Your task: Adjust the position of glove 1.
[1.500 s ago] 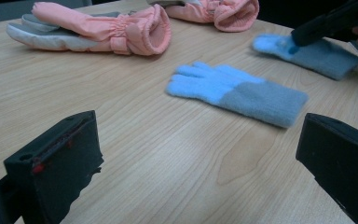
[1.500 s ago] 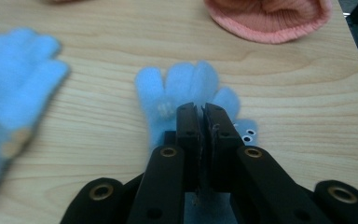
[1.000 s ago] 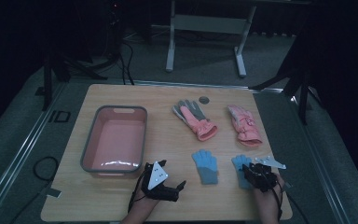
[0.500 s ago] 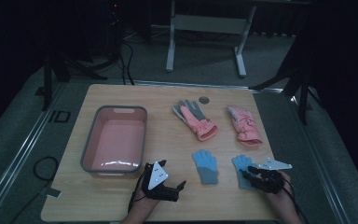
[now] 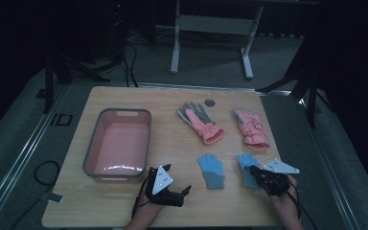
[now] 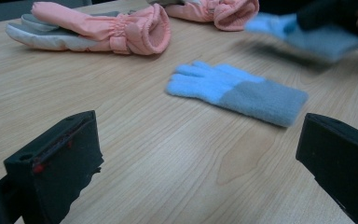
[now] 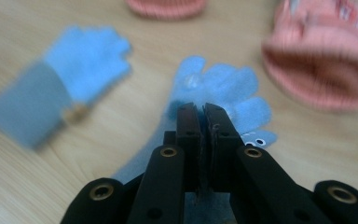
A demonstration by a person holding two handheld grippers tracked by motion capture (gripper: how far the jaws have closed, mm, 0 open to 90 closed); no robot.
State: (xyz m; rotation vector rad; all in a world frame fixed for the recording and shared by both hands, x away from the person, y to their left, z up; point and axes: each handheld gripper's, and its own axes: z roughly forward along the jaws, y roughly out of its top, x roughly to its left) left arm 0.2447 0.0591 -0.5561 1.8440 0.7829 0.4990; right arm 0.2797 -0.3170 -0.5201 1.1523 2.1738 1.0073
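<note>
A dim recording room set up for handling trials

A pale wooden surface [image 5: 172,103] stands on grey carpet amid black tripod legs [image 5: 57,76] and trailing cables [image 5: 127,57], with a white-legged desk frame [image 5: 211,28] behind and darkness all around.

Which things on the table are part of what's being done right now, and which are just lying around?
In use:
right gripper, jaws just closed on the right blue glove
left blue glove, its match
pink tub, possibly the destination

Lying about:
two pink mittens
small round disc
left gripper, open, idle
</note>
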